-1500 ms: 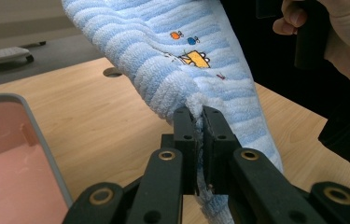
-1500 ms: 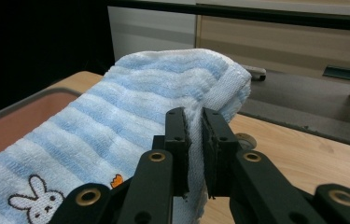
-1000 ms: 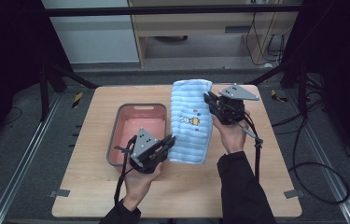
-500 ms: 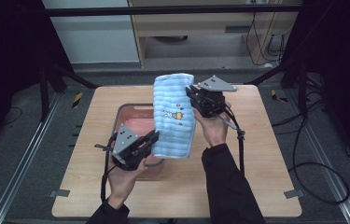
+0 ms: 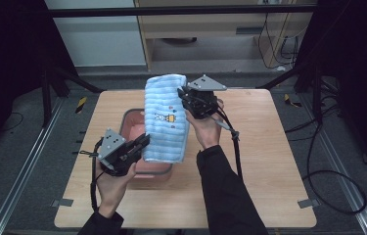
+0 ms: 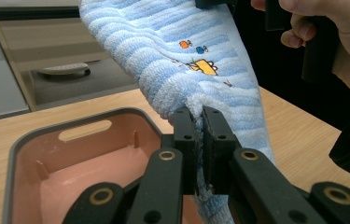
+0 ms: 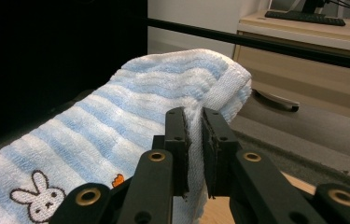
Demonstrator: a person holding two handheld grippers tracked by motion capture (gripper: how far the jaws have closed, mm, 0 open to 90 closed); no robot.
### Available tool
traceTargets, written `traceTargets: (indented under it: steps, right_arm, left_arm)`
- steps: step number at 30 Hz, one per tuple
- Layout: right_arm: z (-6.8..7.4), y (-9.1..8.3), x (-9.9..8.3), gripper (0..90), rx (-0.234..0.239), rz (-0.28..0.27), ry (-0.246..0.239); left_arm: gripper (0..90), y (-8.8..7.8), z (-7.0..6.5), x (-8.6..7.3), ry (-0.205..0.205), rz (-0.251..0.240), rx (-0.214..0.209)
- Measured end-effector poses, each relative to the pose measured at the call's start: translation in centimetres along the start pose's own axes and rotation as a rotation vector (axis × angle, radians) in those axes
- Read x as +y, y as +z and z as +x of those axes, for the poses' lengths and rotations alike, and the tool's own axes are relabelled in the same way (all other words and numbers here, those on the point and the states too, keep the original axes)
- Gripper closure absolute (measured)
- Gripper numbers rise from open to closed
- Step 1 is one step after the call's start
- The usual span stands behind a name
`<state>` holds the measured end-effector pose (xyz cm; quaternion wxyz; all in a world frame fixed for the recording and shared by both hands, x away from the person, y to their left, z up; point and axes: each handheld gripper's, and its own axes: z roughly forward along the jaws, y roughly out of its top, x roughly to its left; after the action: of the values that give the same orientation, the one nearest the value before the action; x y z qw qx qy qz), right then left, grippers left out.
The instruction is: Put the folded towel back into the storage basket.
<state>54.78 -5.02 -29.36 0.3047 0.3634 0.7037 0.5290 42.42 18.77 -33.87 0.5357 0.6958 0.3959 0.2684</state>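
Towel point(image 5: 165, 117) held above pink bin point(image 5: 133, 128) w/ both grippers.

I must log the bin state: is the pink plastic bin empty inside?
Yes, in the left gripper view the pink plastic bin shows a bare floor.

towel point(image 5: 165, 117) held above the tub point(image 5: 133, 128), tub on the table point(image 5: 269, 166), left gripper point(image 5: 144, 142) at its near edge, right gripper point(image 5: 185, 96) at its far edge

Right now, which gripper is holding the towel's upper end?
The right gripper: it is shut on the towel at its raised far end, while the left gripper pinches the lower end over the pink bin.
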Motion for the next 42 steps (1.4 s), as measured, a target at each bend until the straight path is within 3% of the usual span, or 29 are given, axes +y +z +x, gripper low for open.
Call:
traceTargets:
  steps: [20, 26, 42]
  right_arm:
    - [2.4, 4.3, -0.3, 81.8, 0.041, 0.024, -0.008]
    - [3.2, 5.6, -1.0, 81.8, 0.047, 0.045, -0.019]
    - [3.3, 7.2, -3.6, 81.7, 0.056, 0.083, 0.006]
  left_arm:
    - [85.0, -0.5, 3.4, -1.5, -0.022, 0.033, 0.064]
    - [85.0, -0.2, 3.9, -2.2, -0.020, 0.057, 0.080]
    - [84.9, 0.8, 4.1, -4.1, 0.001, 0.125, 0.097]
